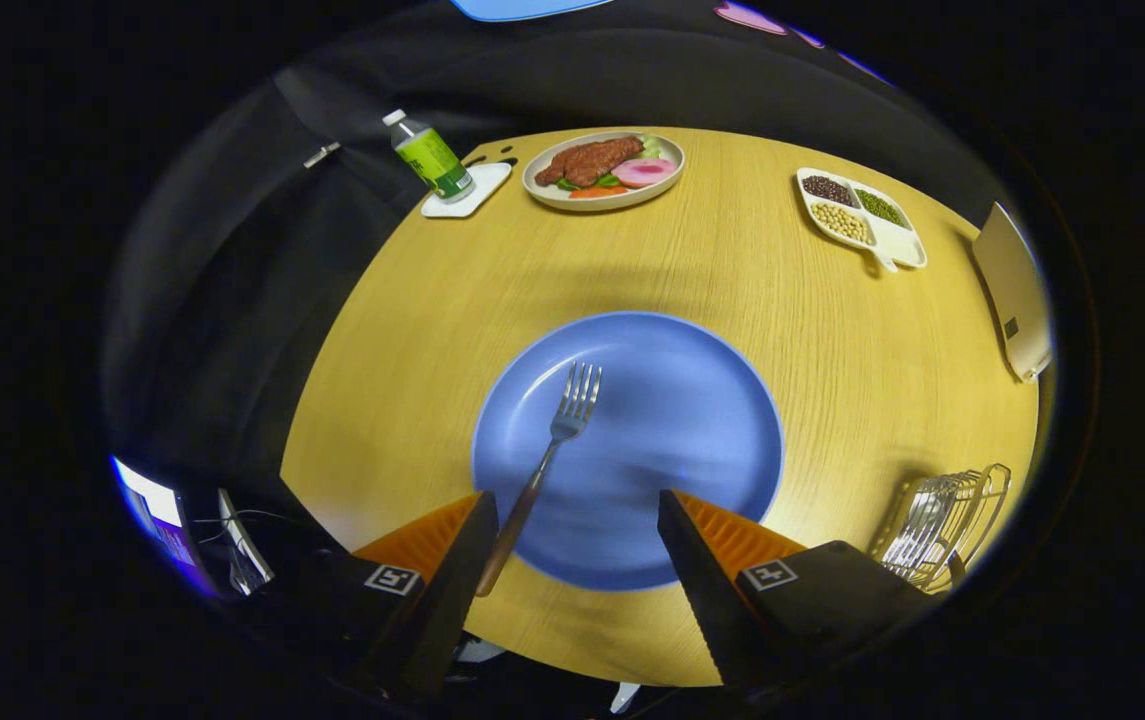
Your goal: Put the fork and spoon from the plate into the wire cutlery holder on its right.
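Your gripper (575,515) hangs with its 2 fingers spread wide apart over the near rim of the round blue plate (672,400), gripping nothing. The wooden-handled metal fork (544,462) lies on that plate, its handle end beside your left finger. The wire cutlery holder (942,525) stands right of the plate on the round wooden table (732,270).
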Demonstrator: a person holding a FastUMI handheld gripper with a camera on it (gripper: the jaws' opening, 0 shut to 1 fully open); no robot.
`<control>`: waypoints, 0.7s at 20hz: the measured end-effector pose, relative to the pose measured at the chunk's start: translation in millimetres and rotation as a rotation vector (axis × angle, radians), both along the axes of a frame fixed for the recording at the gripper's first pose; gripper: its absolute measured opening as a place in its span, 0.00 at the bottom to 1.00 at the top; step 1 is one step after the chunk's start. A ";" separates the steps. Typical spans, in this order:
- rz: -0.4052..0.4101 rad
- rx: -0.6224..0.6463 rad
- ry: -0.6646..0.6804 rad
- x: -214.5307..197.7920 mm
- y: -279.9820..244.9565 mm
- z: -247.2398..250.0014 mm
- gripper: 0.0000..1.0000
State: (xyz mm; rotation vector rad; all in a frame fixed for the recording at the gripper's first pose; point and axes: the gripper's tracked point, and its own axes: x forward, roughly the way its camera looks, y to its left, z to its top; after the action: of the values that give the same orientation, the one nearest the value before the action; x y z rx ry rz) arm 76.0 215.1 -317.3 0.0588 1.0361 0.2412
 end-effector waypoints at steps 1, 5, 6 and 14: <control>-0.003 -0.006 0.019 0.5 1.5 -6.8 0.99; -0.025 0.051 0.083 0.4 18.2 -22.3 0.88; -0.036 0.069 0.090 2.0 20.4 -22.4 0.86; -0.094 0.136 0.095 11.0 29.5 -13.7 0.71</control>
State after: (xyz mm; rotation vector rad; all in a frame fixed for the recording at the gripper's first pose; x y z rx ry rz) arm 87.0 244.5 -331.0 0.2431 1.1076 0.2241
